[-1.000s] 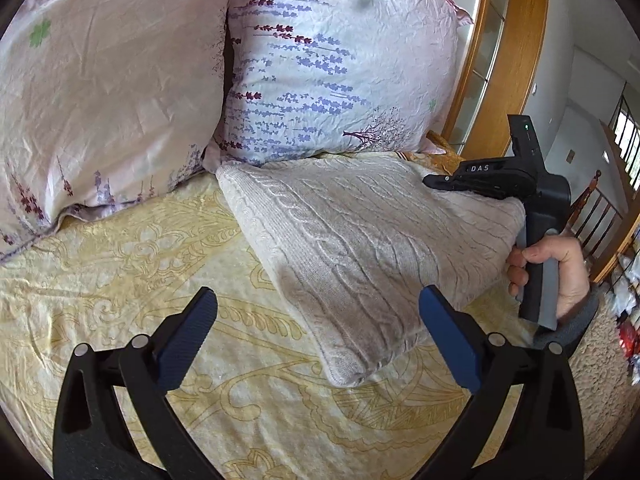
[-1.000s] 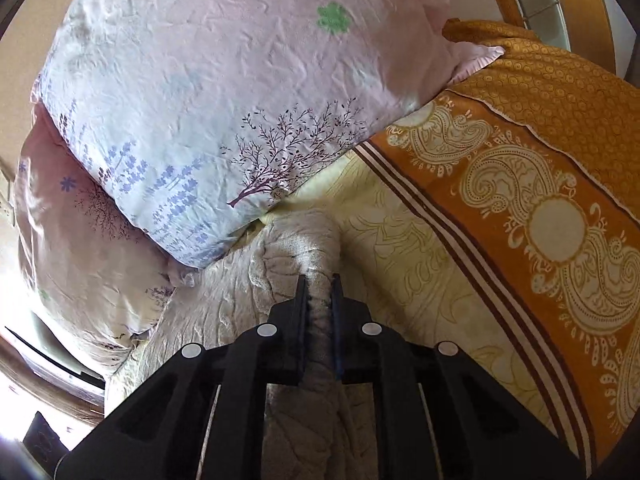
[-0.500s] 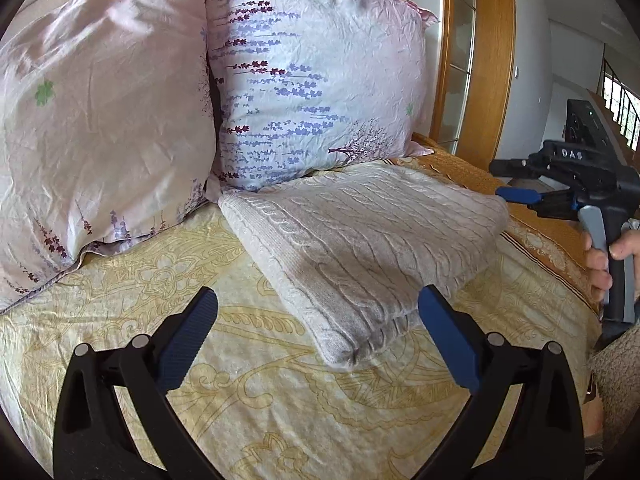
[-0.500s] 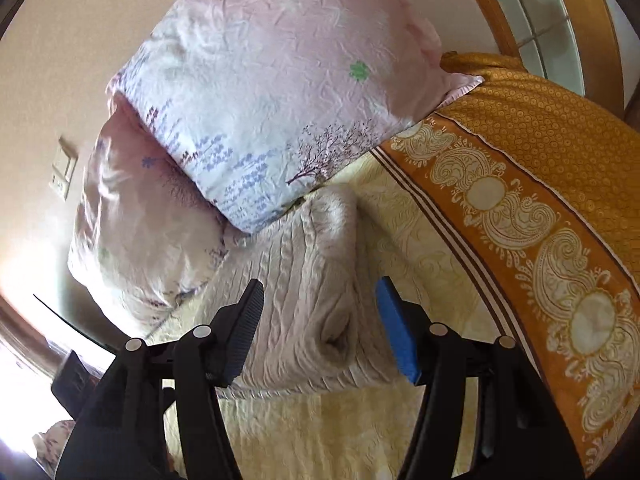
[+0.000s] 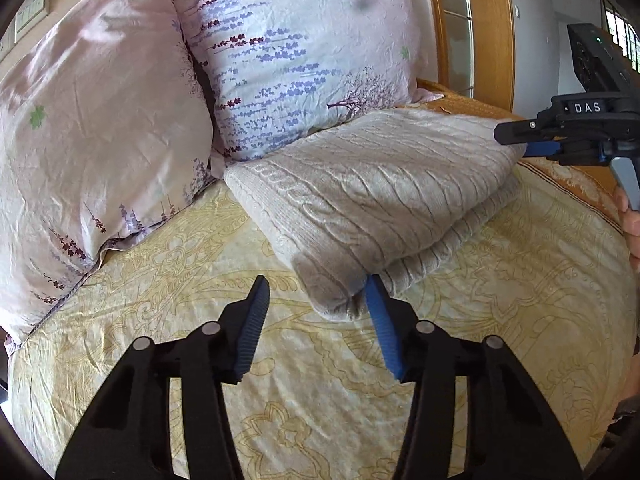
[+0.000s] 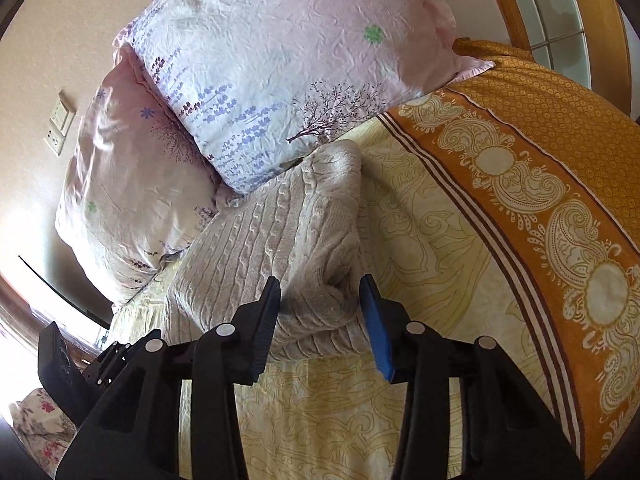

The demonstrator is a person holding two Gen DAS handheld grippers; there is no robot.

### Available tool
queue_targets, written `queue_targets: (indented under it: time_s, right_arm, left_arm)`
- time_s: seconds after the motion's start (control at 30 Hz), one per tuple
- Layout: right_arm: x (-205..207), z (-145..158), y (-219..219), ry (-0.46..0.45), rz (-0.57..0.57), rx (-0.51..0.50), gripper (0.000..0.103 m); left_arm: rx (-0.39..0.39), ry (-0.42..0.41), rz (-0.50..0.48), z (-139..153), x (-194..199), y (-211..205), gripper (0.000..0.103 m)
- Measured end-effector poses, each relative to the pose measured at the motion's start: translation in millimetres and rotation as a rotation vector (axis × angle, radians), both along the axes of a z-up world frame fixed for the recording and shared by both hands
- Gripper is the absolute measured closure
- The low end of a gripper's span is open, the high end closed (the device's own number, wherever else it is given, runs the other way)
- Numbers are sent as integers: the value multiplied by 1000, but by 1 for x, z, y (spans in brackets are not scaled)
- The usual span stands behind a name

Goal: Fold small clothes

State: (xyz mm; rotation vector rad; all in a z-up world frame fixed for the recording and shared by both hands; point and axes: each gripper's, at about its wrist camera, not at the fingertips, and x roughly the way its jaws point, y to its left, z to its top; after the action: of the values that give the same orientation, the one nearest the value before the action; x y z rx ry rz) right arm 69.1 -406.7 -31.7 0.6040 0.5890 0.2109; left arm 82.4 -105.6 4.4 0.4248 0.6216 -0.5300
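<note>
Sweater (image 5: 372,196) lies folded on bedspread (image 5: 160,292) near pillows (image 5: 296,52); both grippers, left (image 5: 316,300) & right (image 6: 320,300), spread wide, empty. Prob. only tidying left.

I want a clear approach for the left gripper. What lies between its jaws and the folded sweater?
Only bare yellow bedspread. In the left wrist view the left gripper has open jaws, and the folded sweater has its near corner right at the blue fingertip.
</note>
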Motion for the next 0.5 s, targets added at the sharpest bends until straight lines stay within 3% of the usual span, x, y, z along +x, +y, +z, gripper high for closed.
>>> queue_targets:
  time_s: [0.27, 0.3, 0.33, 0.37, 0.4, 0.5]
  right_arm:
    - [1, 0, 5, -17, 15, -28, 62]
    - [1, 0, 7, -16, 16, -47, 66]
    - [2, 0, 9, -14, 12, -72, 78]
    - [1, 1, 10, -17, 7, -86, 83]
    - [-1, 3, 9, -31, 5, -83, 84]
    - [-14, 16, 8, -103, 0, -75, 86]
  left_arm:
    - [30, 7, 3, -3, 6, -1, 56]
    - [15, 22, 4, -3, 10, -1, 60]
    - [-1, 41, 10, -3, 14, 0, 63]
    - [-27, 62, 13, -2, 17, 1, 70]
    - [-66, 89, 7, -1, 19, 4, 80]
    - [-191, 111, 24, 10, 18, 18, 88]
